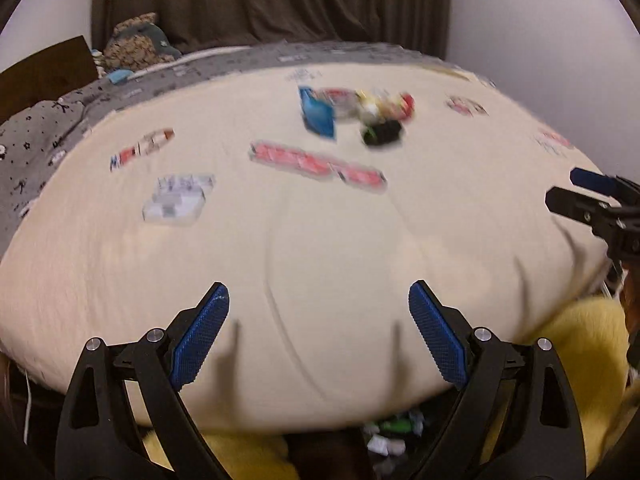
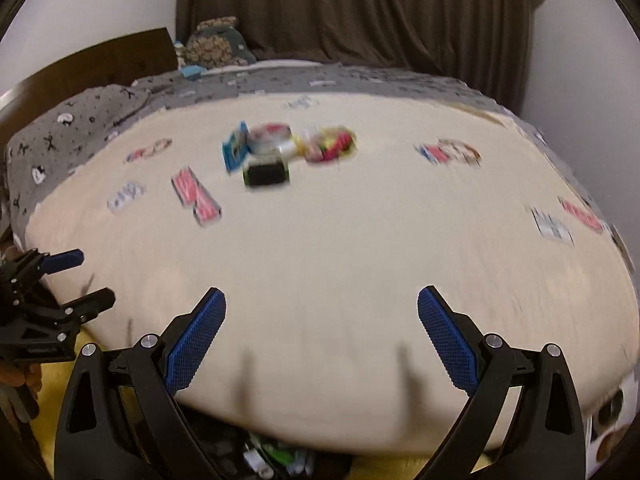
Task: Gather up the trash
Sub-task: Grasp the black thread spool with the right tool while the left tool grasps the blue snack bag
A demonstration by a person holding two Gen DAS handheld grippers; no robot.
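A pile of trash lies on the far middle of a cream blanket (image 1: 320,248): a blue packet (image 1: 318,116), a black and green wrapper (image 1: 382,133), a yellow and red wrapper (image 1: 390,105). The same pile shows in the right wrist view: blue packet (image 2: 235,151), black wrapper (image 2: 266,174), yellow and red wrapper (image 2: 330,145). My left gripper (image 1: 319,300) is open and empty over the blanket's near edge. My right gripper (image 2: 322,303) is open and empty, also near the front edge. Each gripper shows in the other's view, the right (image 1: 568,190) and the left (image 2: 94,278).
A dark bin with wrappers inside (image 1: 394,436) sits below the bed's front edge, also in the right wrist view (image 2: 276,458). Yellow fabric (image 1: 576,344) lies beside it. A grey patterned cover (image 2: 80,120), a stuffed toy (image 1: 136,42) and dark curtains (image 1: 260,0) are at the back.
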